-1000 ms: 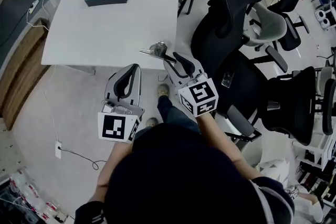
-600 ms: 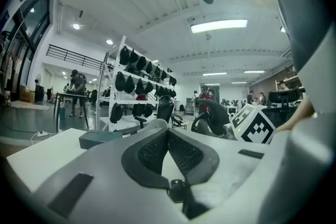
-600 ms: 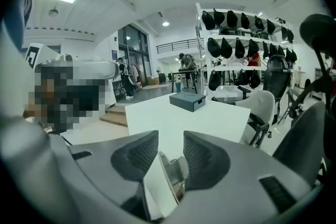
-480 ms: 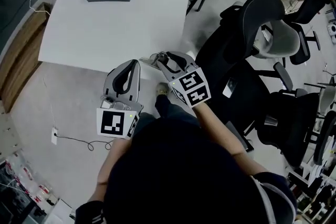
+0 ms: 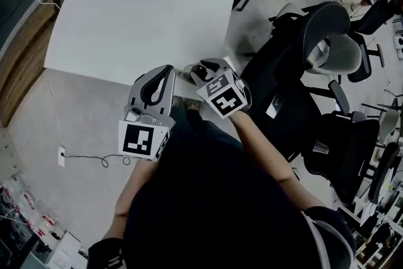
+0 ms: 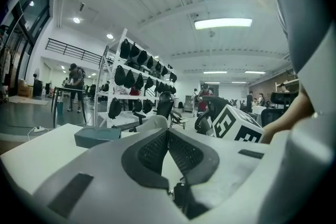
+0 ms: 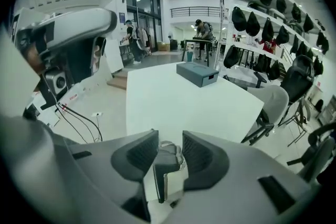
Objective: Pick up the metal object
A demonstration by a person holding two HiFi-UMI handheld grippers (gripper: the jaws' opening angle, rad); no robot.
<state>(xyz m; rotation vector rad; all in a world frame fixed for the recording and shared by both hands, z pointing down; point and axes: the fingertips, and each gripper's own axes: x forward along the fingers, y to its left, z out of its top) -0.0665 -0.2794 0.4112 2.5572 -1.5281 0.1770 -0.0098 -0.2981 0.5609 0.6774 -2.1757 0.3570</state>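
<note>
Your right gripper (image 7: 170, 140) tilts down over the near edge of the white table (image 5: 126, 28), close to its near right corner; its jaws have just been opening and stand slack around the metal object (image 7: 169, 160), which sits between the pads at that edge; your left gripper (image 6: 168, 132), just beside, is clenched on nothing.

I'm in a big open office hall: a white desk (image 5: 126, 22) near me, black swivel chairs (image 5: 301, 34) crowded to its right, racks of shelves (image 6: 142, 72) farther off, strip lights (image 6: 223, 23) overhead, and people (image 7: 201, 26) at a far table (image 7: 195, 39).
</note>
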